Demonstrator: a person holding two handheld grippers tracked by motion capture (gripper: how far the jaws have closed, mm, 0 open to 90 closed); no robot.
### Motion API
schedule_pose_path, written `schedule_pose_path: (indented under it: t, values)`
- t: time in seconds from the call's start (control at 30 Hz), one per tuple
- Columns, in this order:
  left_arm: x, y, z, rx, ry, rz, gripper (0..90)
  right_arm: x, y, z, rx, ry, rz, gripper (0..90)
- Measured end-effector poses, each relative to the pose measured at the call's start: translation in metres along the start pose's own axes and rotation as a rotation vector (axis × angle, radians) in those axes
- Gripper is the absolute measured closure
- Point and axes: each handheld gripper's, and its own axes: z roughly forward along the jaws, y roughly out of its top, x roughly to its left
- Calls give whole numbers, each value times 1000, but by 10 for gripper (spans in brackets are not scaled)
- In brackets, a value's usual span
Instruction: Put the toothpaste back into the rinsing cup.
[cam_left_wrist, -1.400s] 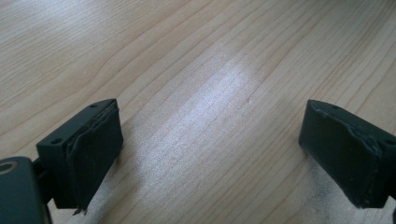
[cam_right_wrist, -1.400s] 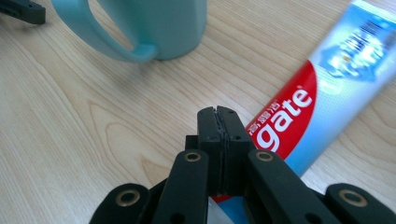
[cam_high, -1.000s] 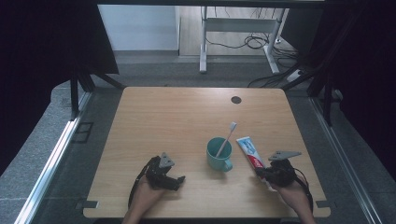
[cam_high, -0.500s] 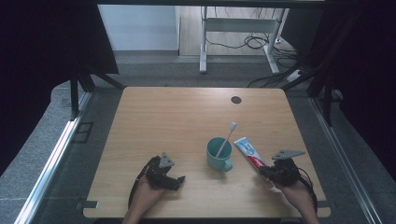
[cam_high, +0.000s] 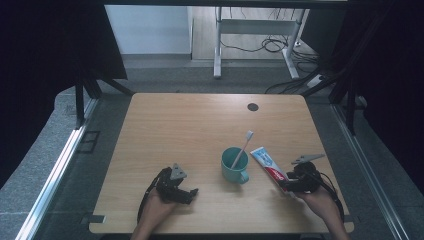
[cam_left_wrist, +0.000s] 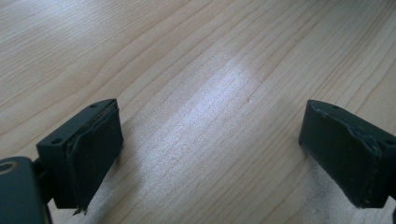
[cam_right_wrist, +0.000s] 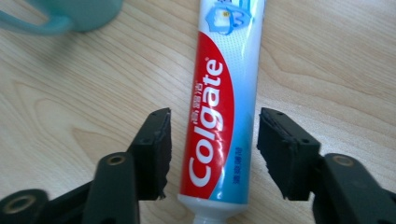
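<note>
The right gripper (cam_right_wrist: 212, 154), jaws just opening, straddles the toothpaste tube (cam_right_wrist: 218, 107) lying flat beside the teal mug (cam_high: 234, 165); pads clear. The left gripper (cam_left_wrist: 210, 154) rests wide open, empty, on the table (cam_high: 190, 125).

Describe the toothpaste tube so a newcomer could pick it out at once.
Start at the wooden table and go to the teal mug near its front edge, with a toothbrush standing in it. Just right of the mug lies the toothpaste tube, flat and at a slant. It alone is red, white and blue, and lettered.
</note>
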Motion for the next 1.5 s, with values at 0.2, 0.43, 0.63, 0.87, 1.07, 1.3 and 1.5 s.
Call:
schedule_pose_path:
  t: [0.2, 0.43, 0.63, 0.87, 1.07, 1.3, 1.5]
  values:
    - [0, 0, 0, 0, 0, 0, 61, -3, 10, 8, 77, -1, 4, 342]
    - [0, 0, 0, 1, 0, -1, 61, -6, 21, 14, 150, -18, 0, 300]
    - [0, 0, 0, 1, 0, -1, 61, -7, 29, 19, 210, -27, -18, 260]
    - [0, 0, 0, 3, 0, -1, 61, -8, 38, 26, 259, -15, -17, 241]
    - [0, 0, 0, 3, 0, 0, 61, -10, 46, 32, 302, -20, -15, 258]
    - [0, 0, 0, 3, 0, 0, 61, -10, 58, 39, 363, -24, -49, 293]
    - [0, 0, 0, 3, 0, -1, 61, -9, 67, 45, 384, -26, -51, 292]
